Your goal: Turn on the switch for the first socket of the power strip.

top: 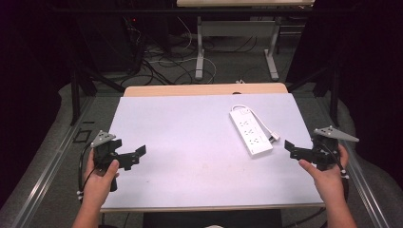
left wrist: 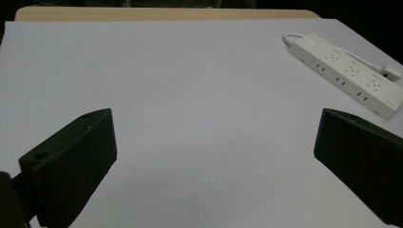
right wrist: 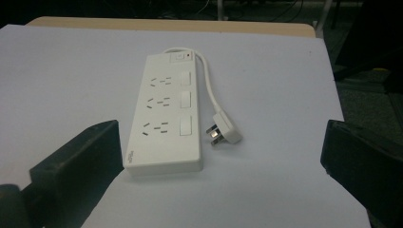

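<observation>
Both grippers sit at the near corners of the white table (top: 190,123), nothing picked up yet. Left gripper (top: 135,156) hangs over the near left edge, jaws spread wide & empty, well apart from everything. Right gripper (top: 292,149) is at the near right edge, jaws also wide apart w/ nothing between them, pointed at the power strip (top: 250,131), which is the closest thing to it. Strip lies flat on the right half of the table, slightly angled, its cord (right wrist: 209,85) looping off the far end & running down the right side to the plug (right wrist: 223,133), which rests on the table just beside the strip's near end, prongs toward it. Looks like the very start: approach step, no contact. Next move prob falls to the right gripper, going fwd & down to the plug or the strip's near end; plug is small & flat on the surface, so jaws need to straddle it squarely before closing. Left prob has to come across to steady the strip
</observation>
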